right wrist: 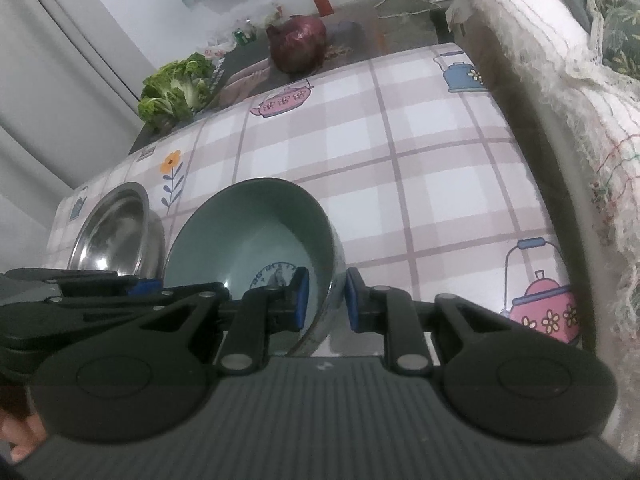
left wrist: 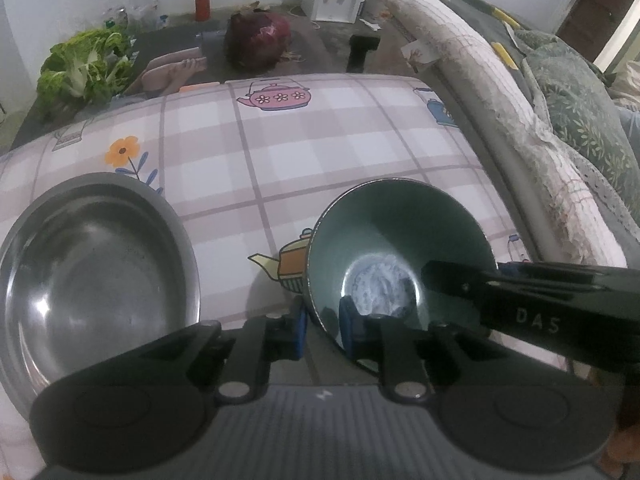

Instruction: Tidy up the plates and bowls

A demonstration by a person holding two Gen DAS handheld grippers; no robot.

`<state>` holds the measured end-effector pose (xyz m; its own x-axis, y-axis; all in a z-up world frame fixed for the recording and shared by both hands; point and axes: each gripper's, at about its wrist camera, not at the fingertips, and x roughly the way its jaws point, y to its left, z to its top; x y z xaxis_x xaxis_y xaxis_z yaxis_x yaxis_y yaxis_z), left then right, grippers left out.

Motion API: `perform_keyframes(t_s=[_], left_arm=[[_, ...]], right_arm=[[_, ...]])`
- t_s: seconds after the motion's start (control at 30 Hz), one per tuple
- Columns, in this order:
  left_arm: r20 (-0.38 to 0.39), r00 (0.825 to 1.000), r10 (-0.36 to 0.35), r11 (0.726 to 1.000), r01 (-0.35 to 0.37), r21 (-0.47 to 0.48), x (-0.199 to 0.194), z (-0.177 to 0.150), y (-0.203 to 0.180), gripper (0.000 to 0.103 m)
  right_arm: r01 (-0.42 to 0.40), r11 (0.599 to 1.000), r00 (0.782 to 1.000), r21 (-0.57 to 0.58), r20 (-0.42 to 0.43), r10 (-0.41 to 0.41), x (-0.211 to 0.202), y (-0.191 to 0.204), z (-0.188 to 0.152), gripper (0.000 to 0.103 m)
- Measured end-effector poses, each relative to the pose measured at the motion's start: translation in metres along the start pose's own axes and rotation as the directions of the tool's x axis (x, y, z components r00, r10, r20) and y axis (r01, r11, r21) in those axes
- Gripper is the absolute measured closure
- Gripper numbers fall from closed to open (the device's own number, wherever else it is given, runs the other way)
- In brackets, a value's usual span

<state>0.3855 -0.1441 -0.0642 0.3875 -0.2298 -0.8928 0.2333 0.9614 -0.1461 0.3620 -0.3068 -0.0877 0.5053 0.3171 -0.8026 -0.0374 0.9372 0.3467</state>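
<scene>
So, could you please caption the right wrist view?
Right claw shut on green bowl rim, steel bowl beside it.

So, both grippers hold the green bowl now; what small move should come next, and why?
Probably lift the green bowl a little and carry it toward the steel bowl. The left gripper and the right gripper each pinch its rim on opposite sides, and the steel bowl sits empty right beside it, so nesting looks possible.

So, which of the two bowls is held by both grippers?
The green bowl, its rim clamped by the left gripper and right gripper. The steel bowl beside it sits untouched.
</scene>
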Motion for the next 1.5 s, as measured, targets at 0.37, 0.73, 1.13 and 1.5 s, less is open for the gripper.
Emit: perform_keyframes(t_s=[0.37, 0.73, 1.13, 1.5], left_arm=[[0.041, 0.999, -0.020, 1.000, 0.020, -0.003, -0.022, 0.000, -0.003, 0.086], [0.112, 0.993, -0.026, 0.999, 0.031, -0.038, -0.071, -0.003, 0.020, 0.086], [0.170, 0.984, 0.054, 0.990, -0.031, -0.134, -0.116, -0.010, 0.095, 0.086], [0.107, 0.989, 0.104, 0.974, -0.080, -0.212, -0.088, -0.019, 0.160, 0.086]], right_arm=[[0.017, 1.000, 1.000, -0.019, 0.023, -0.017, -0.021, 0.007, 0.005, 0.084], [-0.008, 0.999, 0.999, -0.041, 0.049, 0.010, -0.049, 0.044, 0.013, 0.084], [-0.092, 0.990, 0.995, -0.102, 0.030, 0.096, -0.034, 0.129, 0.026, 0.084], [-0.124, 0.985, 0.990, -0.117, -0.077, 0.115, 0.033, 0.179, 0.024, 0.084]])
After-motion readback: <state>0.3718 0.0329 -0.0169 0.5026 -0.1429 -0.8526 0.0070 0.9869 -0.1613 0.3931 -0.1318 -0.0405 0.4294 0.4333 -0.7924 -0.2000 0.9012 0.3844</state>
